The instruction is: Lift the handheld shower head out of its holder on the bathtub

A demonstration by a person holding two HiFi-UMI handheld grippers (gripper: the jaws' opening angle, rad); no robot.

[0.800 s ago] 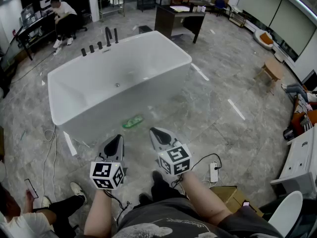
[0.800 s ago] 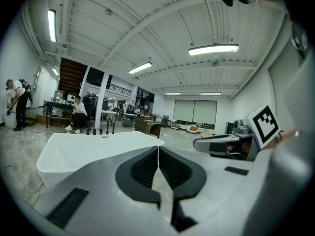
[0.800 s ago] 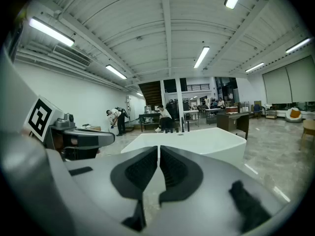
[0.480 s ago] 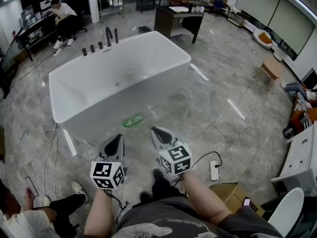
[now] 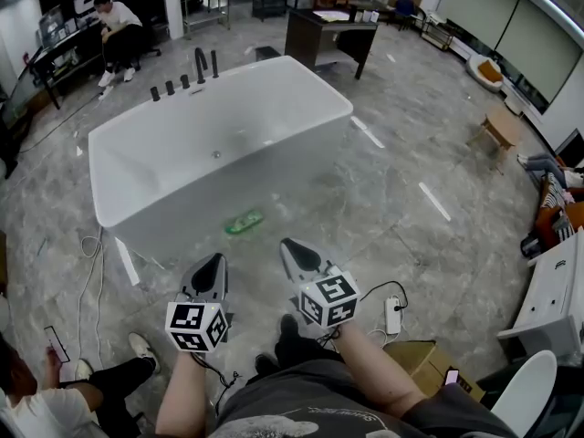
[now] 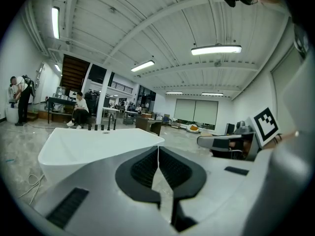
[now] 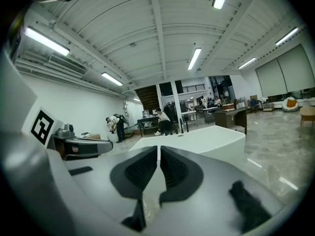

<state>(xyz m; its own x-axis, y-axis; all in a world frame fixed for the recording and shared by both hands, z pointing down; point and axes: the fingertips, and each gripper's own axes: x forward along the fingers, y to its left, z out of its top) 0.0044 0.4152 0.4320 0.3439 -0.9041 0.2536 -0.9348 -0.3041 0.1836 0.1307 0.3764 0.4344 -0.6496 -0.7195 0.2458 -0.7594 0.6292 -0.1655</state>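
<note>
A white freestanding bathtub (image 5: 274,85) stands on the marble floor ahead of me. On its far rim stands a row of black fittings (image 5: 183,83); the tall faucet (image 5: 199,65) and a slim upright piece (image 5: 213,64) are at the right end. I cannot tell from here which one is the shower head. My left gripper (image 5: 212,261) and right gripper (image 5: 290,245) hover side by side near my body, well short of the tub. Both are shut with nothing between the jaws. The tub (image 6: 98,144) also shows beyond the left gripper (image 6: 158,147), and the tub (image 7: 206,136) shows past the right gripper (image 7: 158,147).
A green object (image 5: 245,222) lies on the floor by the tub's near side. A power strip (image 5: 394,317) and a cardboard box (image 5: 415,359) sit at my right, and a cable (image 5: 91,263) at my left. One person sits at lower left (image 5: 55,391), another far back (image 5: 117,26). A dark desk (image 5: 328,30) stands behind the tub.
The right gripper has drifted slightly down and to the right in the head view. The left gripper and the tub look unchanged.
</note>
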